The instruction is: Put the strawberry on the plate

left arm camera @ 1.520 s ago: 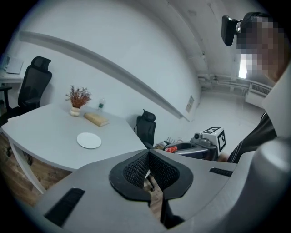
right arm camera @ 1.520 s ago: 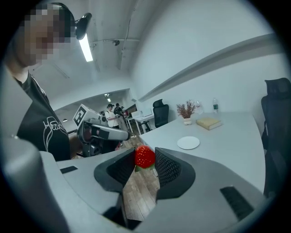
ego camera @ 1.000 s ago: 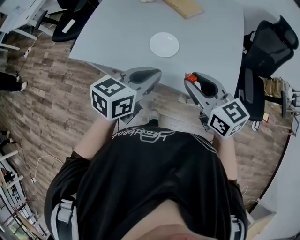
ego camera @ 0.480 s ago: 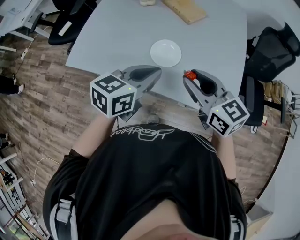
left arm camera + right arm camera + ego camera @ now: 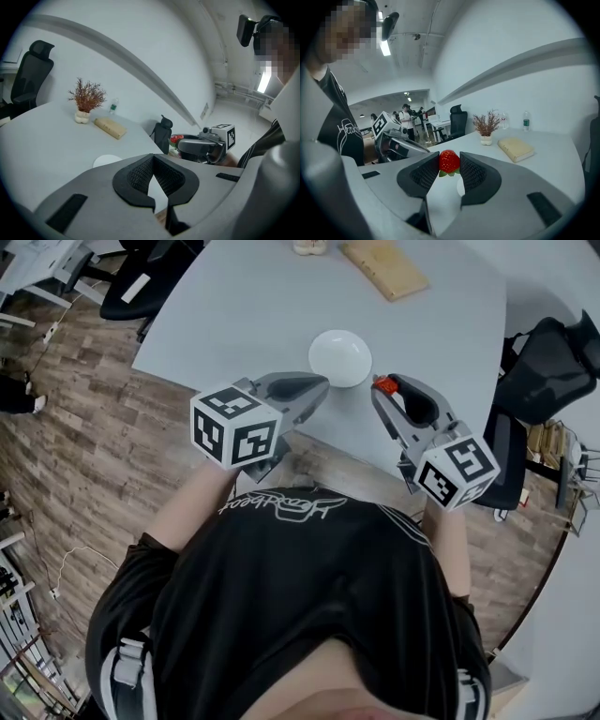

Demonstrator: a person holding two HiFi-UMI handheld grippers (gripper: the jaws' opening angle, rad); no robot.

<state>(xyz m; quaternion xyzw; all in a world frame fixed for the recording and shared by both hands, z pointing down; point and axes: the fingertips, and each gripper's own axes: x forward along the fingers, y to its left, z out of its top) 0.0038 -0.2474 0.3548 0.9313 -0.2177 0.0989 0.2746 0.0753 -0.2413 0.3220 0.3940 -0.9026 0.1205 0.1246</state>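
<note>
In the head view a small white plate (image 5: 339,358) lies on the grey table (image 5: 244,306), near its front edge. My right gripper (image 5: 382,386) is shut on a red strawberry (image 5: 382,384), just right of the plate and a little nearer to me. In the right gripper view the strawberry (image 5: 449,161) sits pinched between the two pads, and the plate (image 5: 460,186) shows below it through the gap. My left gripper (image 5: 317,388) is shut and empty, just in front of the plate's near-left rim. The left gripper view shows the plate (image 5: 107,161) ahead and the strawberry (image 5: 176,138) at the right.
A tan book (image 5: 386,268) and a small potted dried plant (image 5: 309,246) stand at the table's far side. Black office chairs stand at the right (image 5: 553,362) and far left (image 5: 141,282). Wood flooring (image 5: 112,456) lies below the table's near edge.
Both grippers have come forward from over the floor to the table's front edge, close to the plate. The strawberry has stayed in the right gripper.
</note>
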